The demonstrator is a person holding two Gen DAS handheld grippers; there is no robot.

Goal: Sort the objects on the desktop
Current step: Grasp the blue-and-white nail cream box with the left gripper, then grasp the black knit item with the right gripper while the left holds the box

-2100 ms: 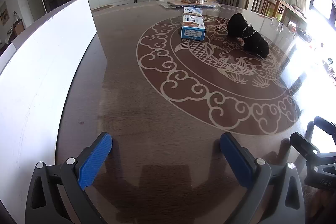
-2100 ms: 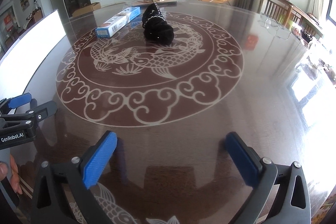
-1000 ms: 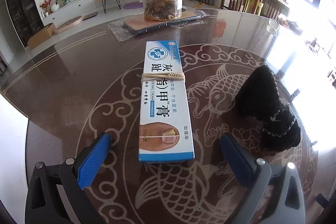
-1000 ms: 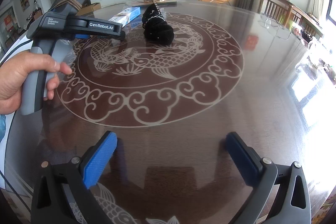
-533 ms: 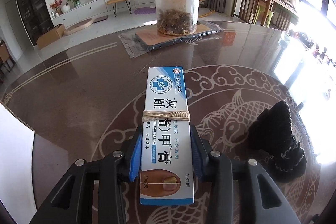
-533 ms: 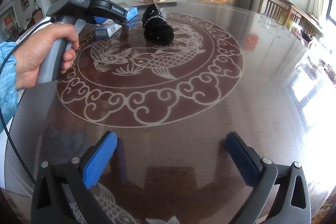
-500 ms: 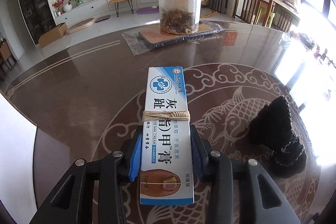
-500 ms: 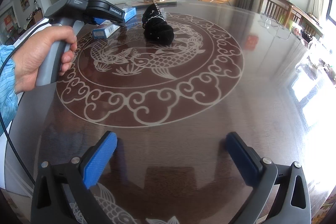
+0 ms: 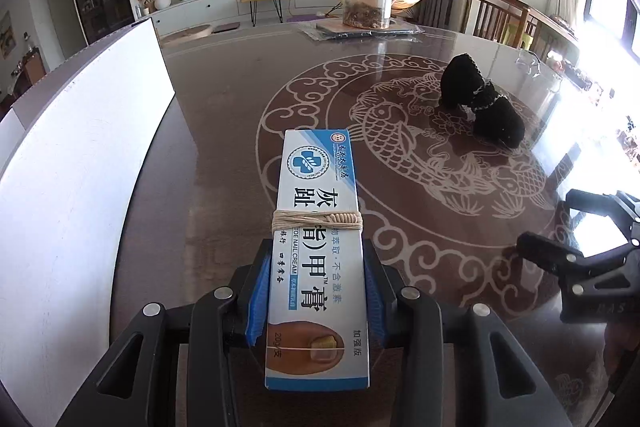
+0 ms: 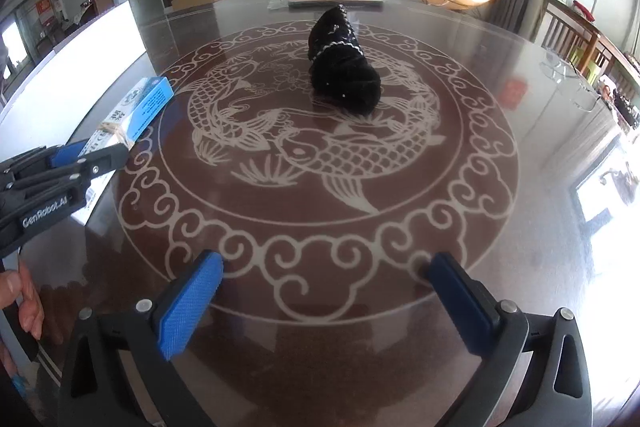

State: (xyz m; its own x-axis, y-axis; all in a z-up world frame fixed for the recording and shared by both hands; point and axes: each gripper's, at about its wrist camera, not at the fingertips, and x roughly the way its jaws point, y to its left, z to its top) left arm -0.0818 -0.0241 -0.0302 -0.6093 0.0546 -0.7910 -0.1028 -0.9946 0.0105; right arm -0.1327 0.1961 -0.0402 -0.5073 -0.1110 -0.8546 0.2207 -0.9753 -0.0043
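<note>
Blue pads of the left gripper (image 9: 316, 301) pinch the nail cream box (image 9: 316, 243), its long axis pointing straight ahead above the table (image 9: 224, 131); the right gripper (image 10: 324, 301) hangs spread, nearer the black pouch (image 10: 342, 67).

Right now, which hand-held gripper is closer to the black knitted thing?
Neither clearly. The right hand-held gripper faces the black knitted thing across the table; the left hand-held gripper, clamping the cream box, sits off its side.

The table (image 10: 500, 147) is glossy, reflective dark wood, the nail-cream box (image 9: 318, 247) smooth printed cardboard bound with rough twine, and at two o'clock lies a matt, fuzzy black cloth bundle (image 9: 480, 103).
</note>
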